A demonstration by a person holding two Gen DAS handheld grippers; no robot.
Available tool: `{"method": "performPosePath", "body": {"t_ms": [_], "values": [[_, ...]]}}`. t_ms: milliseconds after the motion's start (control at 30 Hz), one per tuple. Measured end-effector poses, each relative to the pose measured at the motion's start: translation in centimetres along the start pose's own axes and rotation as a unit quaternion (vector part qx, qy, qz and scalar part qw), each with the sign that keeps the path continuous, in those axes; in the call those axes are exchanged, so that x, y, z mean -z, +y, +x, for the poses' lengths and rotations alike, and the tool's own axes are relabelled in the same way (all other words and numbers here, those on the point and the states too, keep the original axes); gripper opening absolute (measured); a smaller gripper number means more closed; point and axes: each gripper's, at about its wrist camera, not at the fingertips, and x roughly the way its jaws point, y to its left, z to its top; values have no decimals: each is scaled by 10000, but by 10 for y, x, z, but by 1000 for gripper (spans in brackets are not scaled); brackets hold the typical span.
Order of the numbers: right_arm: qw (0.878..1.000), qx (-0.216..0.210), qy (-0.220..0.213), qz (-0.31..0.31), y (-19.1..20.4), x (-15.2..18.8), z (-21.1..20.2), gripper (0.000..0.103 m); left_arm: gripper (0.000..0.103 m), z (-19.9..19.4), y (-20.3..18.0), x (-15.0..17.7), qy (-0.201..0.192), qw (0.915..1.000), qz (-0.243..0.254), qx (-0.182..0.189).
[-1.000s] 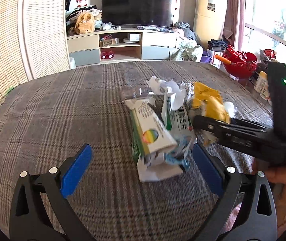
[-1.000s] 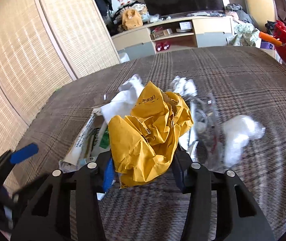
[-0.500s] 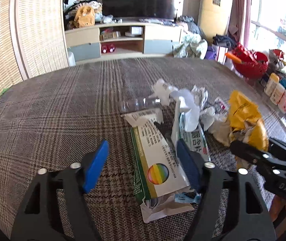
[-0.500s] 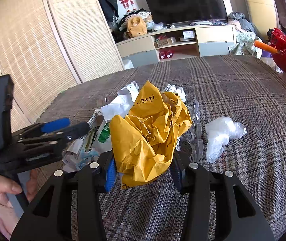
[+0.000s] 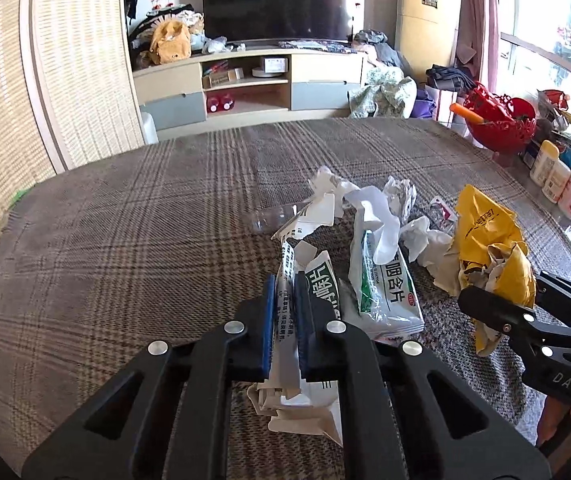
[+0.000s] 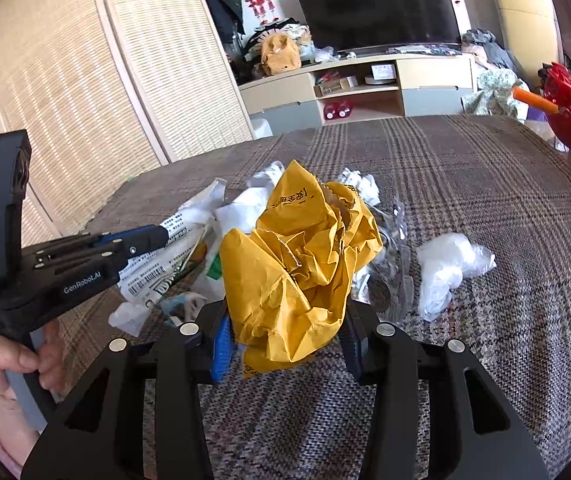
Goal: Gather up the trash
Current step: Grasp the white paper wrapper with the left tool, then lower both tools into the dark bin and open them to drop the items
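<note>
Your left gripper [image 5: 284, 294] has just squeezed shut on one flat white box [image 5: 285, 320]. Your right gripper [image 6: 285, 344] pinches one crumpled yellow bag [image 6: 297, 264].

A brown plaid-covered counter [image 5: 133, 248] carries a heap of trash just ahead of the left hand-held gripper [image 5: 284, 316]: white printed packets [image 5: 385, 292], crumpled white paper [image 5: 425, 240], a clear bottle [image 5: 273, 218], and a clear plastic wad [image 6: 449, 268] right of the right hand-held gripper [image 6: 285, 344]

Both cameras look close and downward along their tools at the same trash pile [image 5: 369, 248], facing the television [image 6: 377, 8].
</note>
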Motion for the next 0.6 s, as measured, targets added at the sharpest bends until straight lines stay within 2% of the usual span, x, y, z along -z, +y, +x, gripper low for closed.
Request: {"method": "performPosePath", "body": {"t_ms": [233, 433, 600], "values": [[9997, 44, -171, -145, 12, -5, -22, 40, 8, -36, 2, -2, -243, 9997, -22, -88], [9989, -50, -392, -246, 25, -5, -59, 40, 8, -82, -7, 4, -429, 9990, -69, 65], [9976, -108, -568, -371, 35, 5, -96, 40, 8, -115, -16, 18, -523, 9985, -129, 55]]}}
